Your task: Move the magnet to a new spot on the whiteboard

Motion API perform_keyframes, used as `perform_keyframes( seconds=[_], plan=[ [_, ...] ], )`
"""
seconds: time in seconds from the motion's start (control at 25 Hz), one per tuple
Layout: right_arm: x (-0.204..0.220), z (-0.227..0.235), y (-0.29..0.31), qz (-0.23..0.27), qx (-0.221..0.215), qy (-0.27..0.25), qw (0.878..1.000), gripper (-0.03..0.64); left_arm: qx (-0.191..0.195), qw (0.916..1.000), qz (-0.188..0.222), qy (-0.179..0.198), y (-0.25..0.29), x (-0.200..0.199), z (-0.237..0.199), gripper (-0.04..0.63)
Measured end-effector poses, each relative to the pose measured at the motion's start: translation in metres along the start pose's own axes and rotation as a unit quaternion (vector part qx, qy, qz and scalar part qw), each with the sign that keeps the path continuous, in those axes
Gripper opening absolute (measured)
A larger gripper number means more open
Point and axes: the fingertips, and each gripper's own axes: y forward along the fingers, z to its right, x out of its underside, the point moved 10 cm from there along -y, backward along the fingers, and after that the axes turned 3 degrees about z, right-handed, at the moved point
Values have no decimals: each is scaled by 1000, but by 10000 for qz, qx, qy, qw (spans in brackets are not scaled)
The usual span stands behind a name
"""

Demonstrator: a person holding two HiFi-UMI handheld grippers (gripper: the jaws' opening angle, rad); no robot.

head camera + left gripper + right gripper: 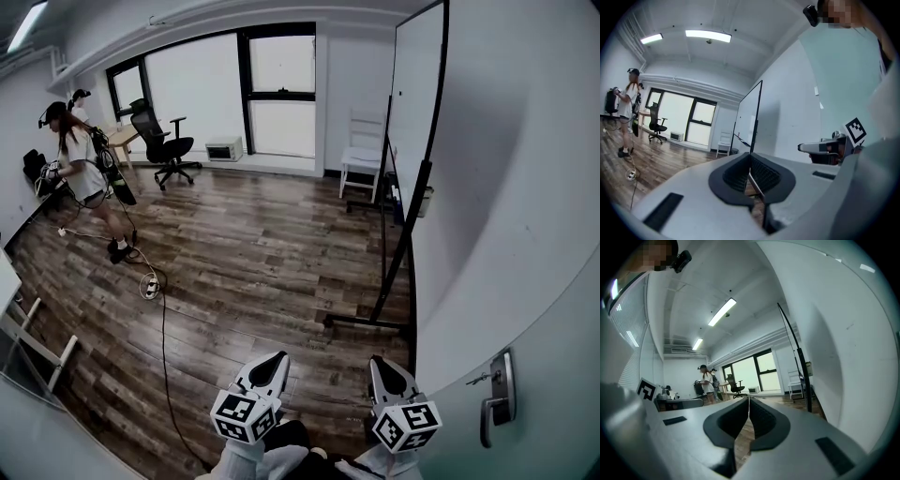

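Both of my tongs are closed on nothing. In its own view the left tongs [750,161] show jaws pressed together with only floor beyond them, and the right tongs [749,401] look the same. From my head view they sit low in front of me, side by side and pointing forward.

The board [412,112] stands on its frame ahead and to the right of both tongs, well apart from them. Its long edge runs away from me, so I see its room-side face at a steep slant, almost edge-on. I cannot find the magnet in any view. If it is on that face, it is too small or too foreshortened to make out.

The right tongs are nearer the board, with a door handle [497,408] just off their right side. I judge the task not yet begun. I need to walk forward and turn right to face the board squarely before I can pick a hand.
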Motion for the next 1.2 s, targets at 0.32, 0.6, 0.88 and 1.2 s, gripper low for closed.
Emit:
perform_keyframes(
  seconds=[0.32,0.6,0.88,1.2],
  plan=[
    [4,4,12,-57,-193,119,9997,31,-324,9994,54,-116,-2,0,-7,33],
    [11,12,46,-190,-278,116,9994,30,-351,9992,44,-186,26,3,-31,166],
    [2,30,95,-242,-193,135,9994,31,-287,9994,-20,-182,74,-4,-61,187],
    [-15,50,157,-260,-45,196,9995,31,-165,9997,-57,-146,134,-26,-104,189]
  ],
)
